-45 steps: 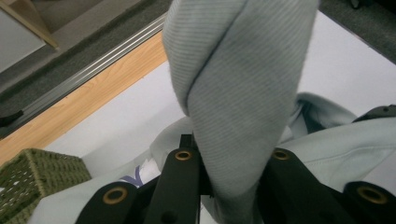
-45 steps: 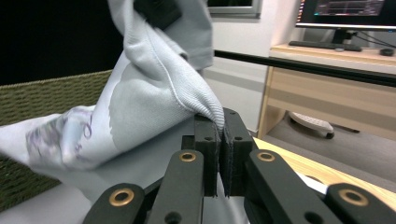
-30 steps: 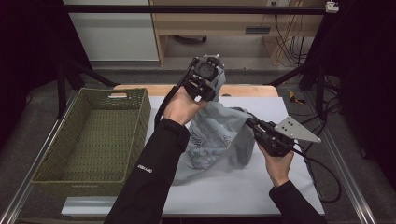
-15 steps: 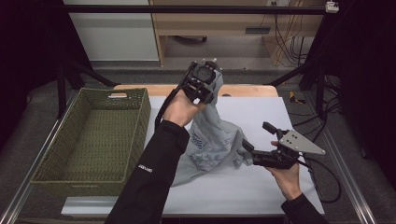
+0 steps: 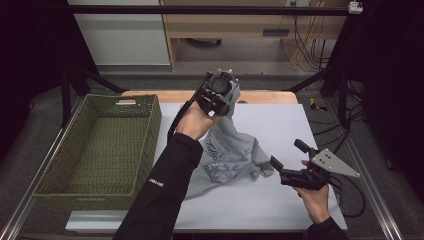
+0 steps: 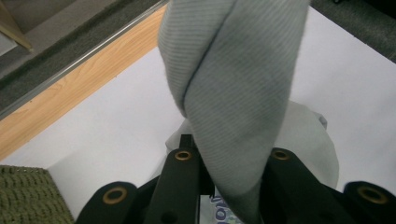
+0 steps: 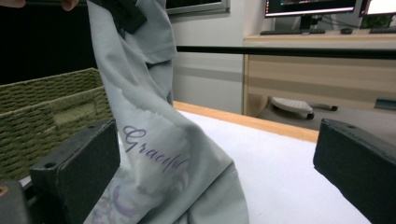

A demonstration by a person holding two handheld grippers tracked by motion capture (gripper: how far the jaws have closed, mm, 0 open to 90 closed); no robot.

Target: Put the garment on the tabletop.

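Two hand-held grippers work over a white-topped table point(image 5: 300, 125) with a wooden far edge. The left gripper point(image 5: 220, 95) is raised above the table's far middle, its fingers point(image 6: 180, 182) closed on a bunched fold of a pale grey cotton T-shirt point(image 5: 227, 150) printed with purple script and a faded floral motif. The shirt hangs from that grip in a long drape, and its lower part lies crumpled on the table just right of the person's black-sleeved left forearm point(image 5: 160, 185). The right gripper point(image 5: 290, 162) sits low near the table's front right, pointing left toward the shirt's lower edge; its fingers point(image 7: 77, 163) are spread wide and hold nothing, the cloth just beside one of them. A rectangular olive-green woven basket point(image 5: 145, 130) stands at the left of the table.
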